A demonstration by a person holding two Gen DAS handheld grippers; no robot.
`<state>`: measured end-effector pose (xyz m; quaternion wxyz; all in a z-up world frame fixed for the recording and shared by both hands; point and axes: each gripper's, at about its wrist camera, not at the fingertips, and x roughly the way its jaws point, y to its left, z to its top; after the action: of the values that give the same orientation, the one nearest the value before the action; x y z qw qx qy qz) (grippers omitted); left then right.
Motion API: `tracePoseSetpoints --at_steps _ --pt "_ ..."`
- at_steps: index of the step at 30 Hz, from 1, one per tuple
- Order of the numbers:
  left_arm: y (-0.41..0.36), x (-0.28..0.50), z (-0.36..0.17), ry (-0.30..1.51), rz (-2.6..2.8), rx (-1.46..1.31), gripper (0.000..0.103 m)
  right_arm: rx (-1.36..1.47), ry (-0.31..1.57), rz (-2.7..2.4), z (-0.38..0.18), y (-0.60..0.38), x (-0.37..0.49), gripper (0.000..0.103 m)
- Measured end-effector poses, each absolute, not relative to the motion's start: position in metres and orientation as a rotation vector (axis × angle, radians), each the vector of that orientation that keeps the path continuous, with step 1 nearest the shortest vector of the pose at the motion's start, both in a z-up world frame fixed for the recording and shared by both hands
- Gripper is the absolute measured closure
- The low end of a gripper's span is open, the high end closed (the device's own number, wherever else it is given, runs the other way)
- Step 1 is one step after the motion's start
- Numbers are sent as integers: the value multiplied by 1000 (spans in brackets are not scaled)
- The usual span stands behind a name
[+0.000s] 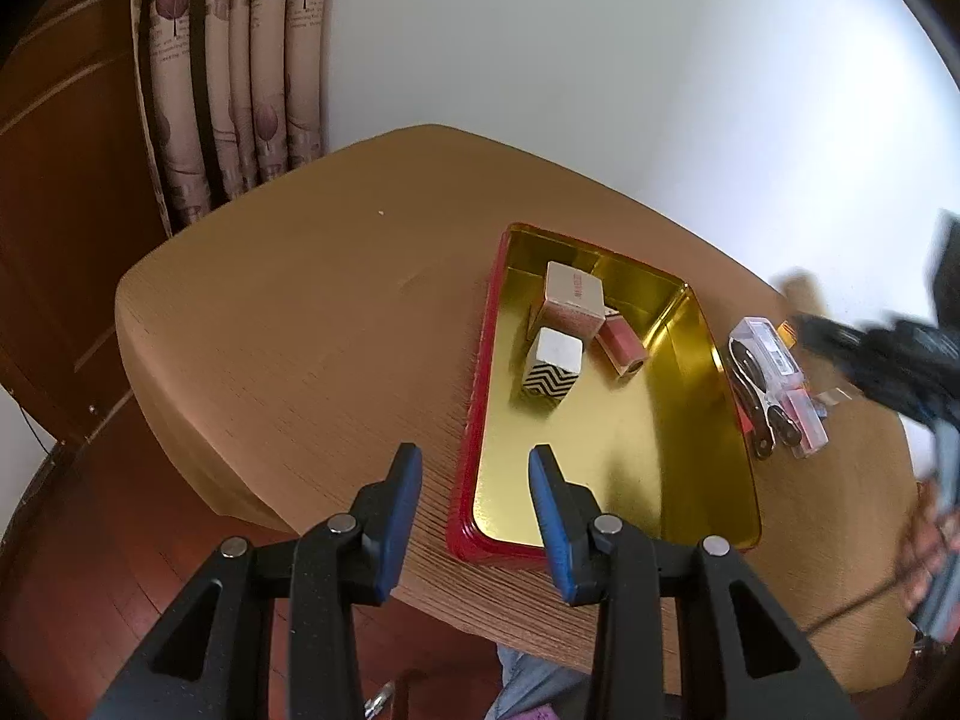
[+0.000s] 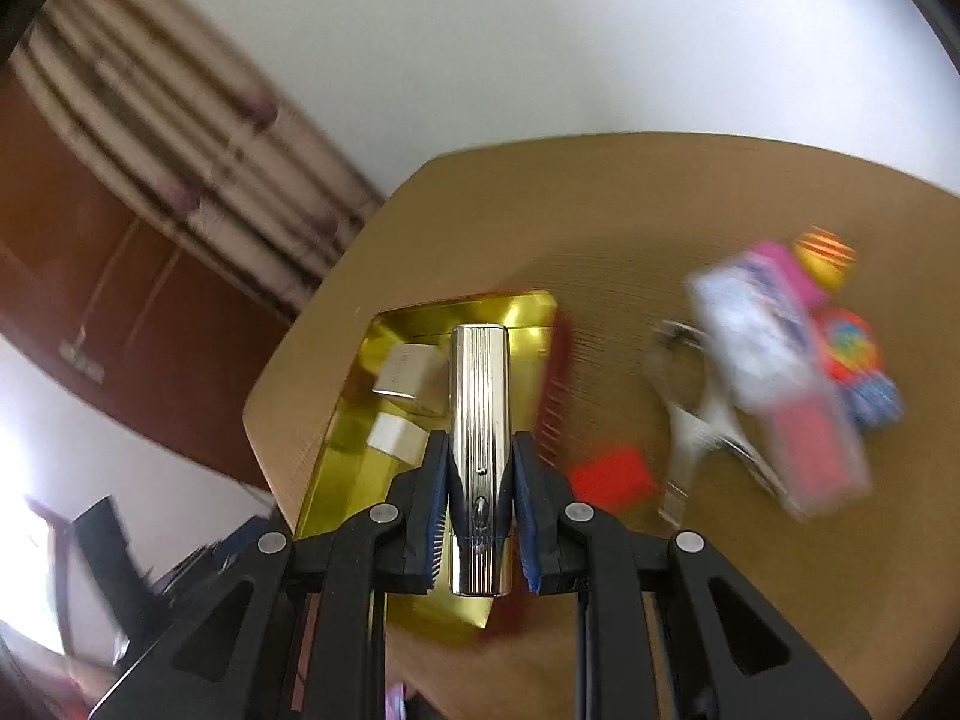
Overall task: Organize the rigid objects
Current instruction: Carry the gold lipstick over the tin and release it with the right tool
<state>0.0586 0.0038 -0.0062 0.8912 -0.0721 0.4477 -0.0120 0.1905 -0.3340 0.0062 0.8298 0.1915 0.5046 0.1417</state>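
A tin tray, red outside and gold inside [image 1: 630, 456], lies on the wooden table. In it are a beige box [image 1: 573, 297], a box with black-and-white zigzags [image 1: 552, 369] and a pink tube [image 1: 621, 345]. My left gripper [image 1: 474, 453] hovers over the tray's near left rim, open, with nothing between its blue pads. My right gripper [image 2: 480, 438] is shut on a ribbed silver metal case [image 2: 480, 396] and holds it above the tray [image 2: 354, 456]. The left wrist view shows that gripper only as a dark blur [image 1: 888, 354] at the right.
Right of the tray lie a clear plastic case [image 1: 774, 372] and metal clippers [image 1: 759, 414]. The blurred right wrist view also shows a small red item [image 2: 609, 477], a colourful packet [image 2: 852, 354] and a yellow striped ball [image 2: 825, 255]. A curtain [image 1: 240, 90] hangs behind the table.
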Motion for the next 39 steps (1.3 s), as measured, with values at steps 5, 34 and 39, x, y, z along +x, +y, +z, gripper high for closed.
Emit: tracePoseSetpoints --at_steps 5,34,39 --pt "4 60 -8 951 -66 -175 65 303 1139 283 -28 -293 238 83" --pt "-17 59 -20 996 -85 -93 65 150 1026 -126 -39 -445 112 48" --pt "-23 58 -21 989 -67 -65 64 321 1044 -112 -51 -479 104 49"
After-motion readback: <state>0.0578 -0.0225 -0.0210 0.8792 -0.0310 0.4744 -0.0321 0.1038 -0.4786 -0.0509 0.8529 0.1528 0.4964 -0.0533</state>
